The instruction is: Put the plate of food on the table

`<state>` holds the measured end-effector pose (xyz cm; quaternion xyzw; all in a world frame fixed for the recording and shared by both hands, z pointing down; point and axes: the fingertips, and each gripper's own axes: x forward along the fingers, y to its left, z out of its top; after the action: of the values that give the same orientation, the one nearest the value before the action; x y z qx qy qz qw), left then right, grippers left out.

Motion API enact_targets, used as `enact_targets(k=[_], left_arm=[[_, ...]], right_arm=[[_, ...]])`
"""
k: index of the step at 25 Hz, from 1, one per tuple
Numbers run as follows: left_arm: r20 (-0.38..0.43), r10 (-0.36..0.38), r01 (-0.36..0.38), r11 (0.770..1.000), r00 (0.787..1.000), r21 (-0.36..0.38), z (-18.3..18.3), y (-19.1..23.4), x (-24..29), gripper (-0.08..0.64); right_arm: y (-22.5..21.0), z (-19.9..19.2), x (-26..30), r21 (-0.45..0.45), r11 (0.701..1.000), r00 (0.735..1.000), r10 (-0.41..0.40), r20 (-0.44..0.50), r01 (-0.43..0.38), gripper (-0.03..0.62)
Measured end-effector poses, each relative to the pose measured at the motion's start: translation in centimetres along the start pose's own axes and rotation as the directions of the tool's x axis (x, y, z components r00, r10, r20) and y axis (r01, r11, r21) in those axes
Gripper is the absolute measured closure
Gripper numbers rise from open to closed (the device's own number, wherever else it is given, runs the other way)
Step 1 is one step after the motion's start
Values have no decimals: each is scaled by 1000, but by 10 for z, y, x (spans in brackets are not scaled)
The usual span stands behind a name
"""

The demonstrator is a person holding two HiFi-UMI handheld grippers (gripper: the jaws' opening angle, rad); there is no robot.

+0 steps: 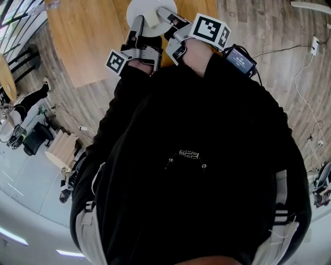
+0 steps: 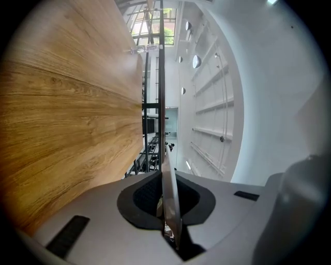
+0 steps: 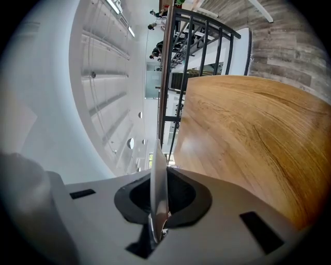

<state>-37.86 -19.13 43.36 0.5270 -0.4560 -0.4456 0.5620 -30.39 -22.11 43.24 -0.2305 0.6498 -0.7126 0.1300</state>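
Grey plank floor (image 1: 269, 31) carries a white socket block (image 1: 314, 45) with a thin white cable (image 1: 295, 78). A black railing (image 3: 207, 39) stands beside a white wall (image 3: 98, 83). A black chair (image 1: 36, 141) sits at lower left.

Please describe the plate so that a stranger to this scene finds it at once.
Find the light wooden table at the top of the head view. Over it is the round white plate, the only thing clamped at its rim by both the left gripper and the right gripper.
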Motion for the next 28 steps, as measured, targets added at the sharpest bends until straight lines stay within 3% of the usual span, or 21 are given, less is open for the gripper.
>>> enact_targets(k=[15,28], left_arm=[[-63,26,-28,999,998,-32,4,29,5,535],[-132,74,-80,996,989,-46,11,103,17,534]], right_arm=[[-27,1,6,13,999,998,-39,44,38,561],[-100,8,22,76,990,992,-118,41,115,561]])
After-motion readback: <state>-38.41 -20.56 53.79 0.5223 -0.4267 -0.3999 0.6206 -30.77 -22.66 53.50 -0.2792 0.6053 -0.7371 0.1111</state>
